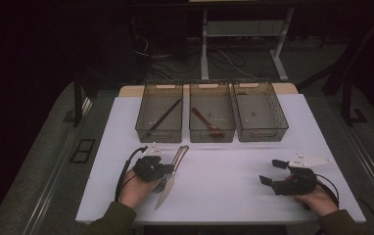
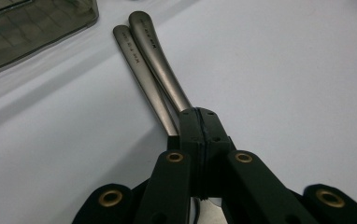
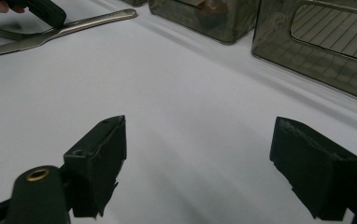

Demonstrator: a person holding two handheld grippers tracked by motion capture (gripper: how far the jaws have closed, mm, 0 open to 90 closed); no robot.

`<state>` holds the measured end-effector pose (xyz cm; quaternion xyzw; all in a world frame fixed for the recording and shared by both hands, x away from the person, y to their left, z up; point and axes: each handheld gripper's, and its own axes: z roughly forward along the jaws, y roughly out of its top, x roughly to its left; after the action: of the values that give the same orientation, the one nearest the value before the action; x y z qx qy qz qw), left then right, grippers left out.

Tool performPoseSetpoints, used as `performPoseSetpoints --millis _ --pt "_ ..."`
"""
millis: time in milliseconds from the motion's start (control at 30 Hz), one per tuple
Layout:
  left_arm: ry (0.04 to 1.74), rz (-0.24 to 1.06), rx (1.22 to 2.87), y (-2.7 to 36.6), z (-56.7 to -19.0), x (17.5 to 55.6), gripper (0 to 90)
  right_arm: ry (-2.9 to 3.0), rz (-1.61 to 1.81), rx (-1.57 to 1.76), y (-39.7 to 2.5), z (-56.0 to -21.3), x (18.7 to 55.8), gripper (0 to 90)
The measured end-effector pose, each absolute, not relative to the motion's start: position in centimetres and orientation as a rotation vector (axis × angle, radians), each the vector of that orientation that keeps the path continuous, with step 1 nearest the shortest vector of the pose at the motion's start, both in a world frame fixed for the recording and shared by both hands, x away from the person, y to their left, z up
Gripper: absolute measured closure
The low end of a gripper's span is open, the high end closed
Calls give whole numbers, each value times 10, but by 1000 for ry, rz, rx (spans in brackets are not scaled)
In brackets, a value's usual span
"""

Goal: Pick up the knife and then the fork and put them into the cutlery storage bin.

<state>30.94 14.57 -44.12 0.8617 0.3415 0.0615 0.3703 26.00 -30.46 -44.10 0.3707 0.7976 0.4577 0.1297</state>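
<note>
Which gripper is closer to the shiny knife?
Left. The left gripper sits right over the knife and fork handles, jaws closed. The right gripper is far off across the white table, open, touching nothing.

You are working in a lab test bay: the white counter (image 1: 224,191) is sitting in a dark room, loose cables (image 1: 224,61) are trailing over the floor behind, and metal stand legs (image 1: 204,49) are rising beyond three identical sorting bins (image 1: 212,134).
</note>
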Motion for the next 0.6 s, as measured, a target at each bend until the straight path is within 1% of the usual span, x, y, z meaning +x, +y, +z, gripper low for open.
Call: performPoseSetpoints --millis 100,333,600 --pt "897 163 2199 145 -441 306 889 2317 1331 1079 -305 -441 260 180" --pt "903 198 2245 142 -438 303 890 2316 1329 1081 -305 -441 260 180" --pt "934 216 2255 143 -437 300 891 2309 1332 1084 -305 -441 259 180"
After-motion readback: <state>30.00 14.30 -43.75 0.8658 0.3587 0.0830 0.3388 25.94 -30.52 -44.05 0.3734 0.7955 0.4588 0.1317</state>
